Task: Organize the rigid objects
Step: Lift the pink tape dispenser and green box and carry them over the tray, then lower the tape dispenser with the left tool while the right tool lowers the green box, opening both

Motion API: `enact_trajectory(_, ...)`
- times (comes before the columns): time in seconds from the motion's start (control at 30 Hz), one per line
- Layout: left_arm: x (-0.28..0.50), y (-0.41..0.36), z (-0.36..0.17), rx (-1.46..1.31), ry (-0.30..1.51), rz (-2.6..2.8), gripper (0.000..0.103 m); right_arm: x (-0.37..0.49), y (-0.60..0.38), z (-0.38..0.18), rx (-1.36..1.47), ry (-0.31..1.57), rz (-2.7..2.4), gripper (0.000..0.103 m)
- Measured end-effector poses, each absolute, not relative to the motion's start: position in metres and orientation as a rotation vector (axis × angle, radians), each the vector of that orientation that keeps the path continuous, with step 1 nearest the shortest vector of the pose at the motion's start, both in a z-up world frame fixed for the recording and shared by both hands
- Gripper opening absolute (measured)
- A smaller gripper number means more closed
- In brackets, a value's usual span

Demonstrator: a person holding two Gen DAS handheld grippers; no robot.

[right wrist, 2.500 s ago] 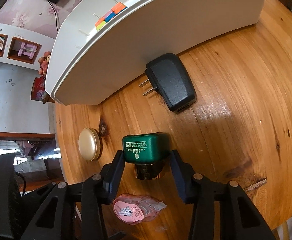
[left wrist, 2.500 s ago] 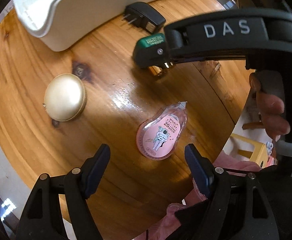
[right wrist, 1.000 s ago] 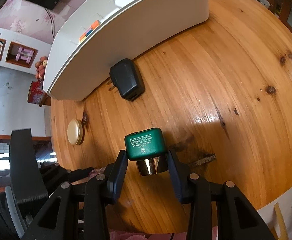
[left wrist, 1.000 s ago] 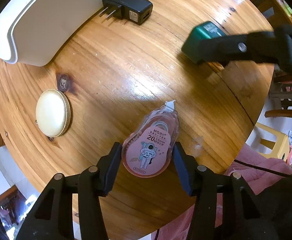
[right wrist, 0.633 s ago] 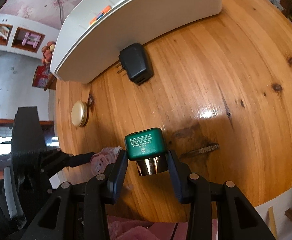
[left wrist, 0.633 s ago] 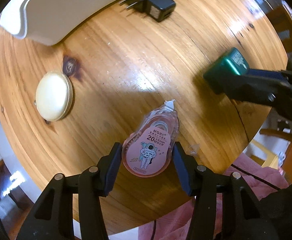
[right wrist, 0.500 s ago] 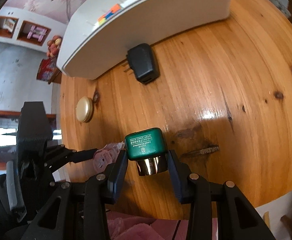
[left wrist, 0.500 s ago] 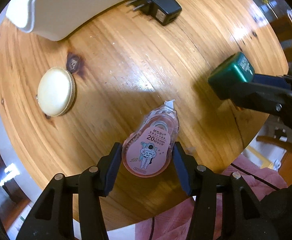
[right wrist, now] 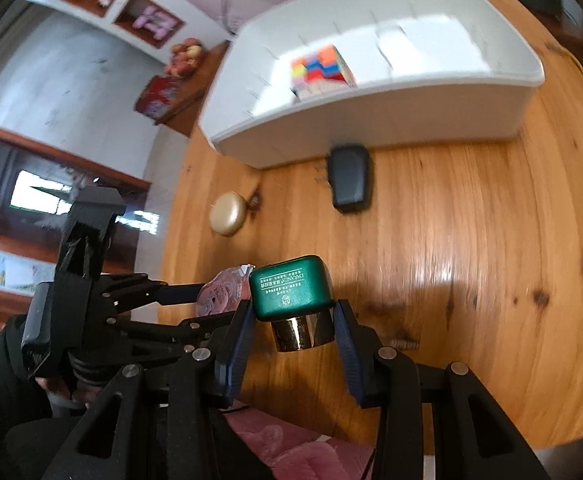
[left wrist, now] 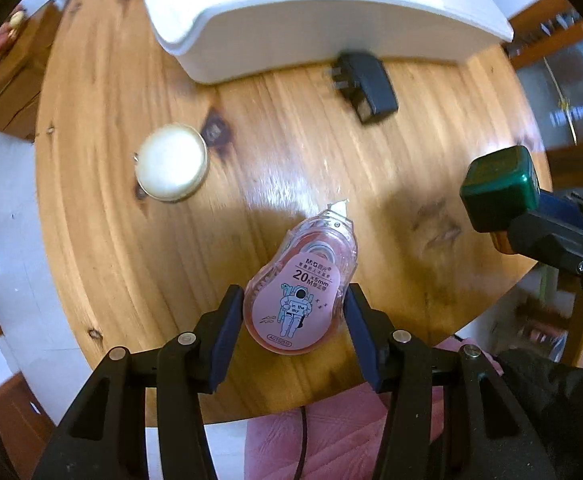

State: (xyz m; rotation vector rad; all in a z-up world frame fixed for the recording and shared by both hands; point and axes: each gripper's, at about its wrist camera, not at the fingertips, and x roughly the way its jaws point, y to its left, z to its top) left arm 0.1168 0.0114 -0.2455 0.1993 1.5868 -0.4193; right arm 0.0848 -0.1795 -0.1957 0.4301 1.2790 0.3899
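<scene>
The left gripper [left wrist: 293, 320] clamped a pink correction tape [left wrist: 301, 296]; the right gripper [right wrist: 293, 330] pinched a green bottle [right wrist: 291, 288]. Both hung above the table [left wrist: 111, 240], probably bound for the white bin [right wrist: 391, 120].

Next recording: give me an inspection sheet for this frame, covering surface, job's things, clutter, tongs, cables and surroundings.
Surface: round wooden table, knots and glare.
Job's things: pink correction tape and green-capped bottle held above the table; black plug adapter beside the white organizer bin; round cream compact lies apart; colourful cube inside the bin.
Clutter: nothing seen.
Tongs: left tongs shut on the tape; right tongs shut on the bottle.
Cables: thin dark cable over pink cloth.
Surroundings: wall shelves, blurred.
</scene>
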Motion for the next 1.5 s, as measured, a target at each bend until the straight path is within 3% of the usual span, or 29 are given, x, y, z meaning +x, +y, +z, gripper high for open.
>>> enact_trajectory(0.4, 0.13, 0.027, -0.17, -0.057, 1.244, -0.388, 0.055, 0.108, -0.206, -0.151, 0.383, 1.107, 0.523, 0.041)
enact_trajectory(0.63, 0.142, 0.024, -0.156, -0.182, 1.094, -0.339, 0.055, 0.119, -0.228, -0.134, 0.377, 1.003, 0.545, 0.041)
enact_trajectory(0.97, 0.171, 0.023, -0.151, -0.263, 1.025, -0.231, 0.055, 0.145, -0.258, -0.141, 0.398, 0.961, 0.529, 0.041)
enact_trajectory(1.5, 0.217, 0.003, -0.176, -0.242, 1.069, -0.07, 0.055, 0.199, -0.301, -0.183, 0.458, 1.008, 0.41, 0.041)
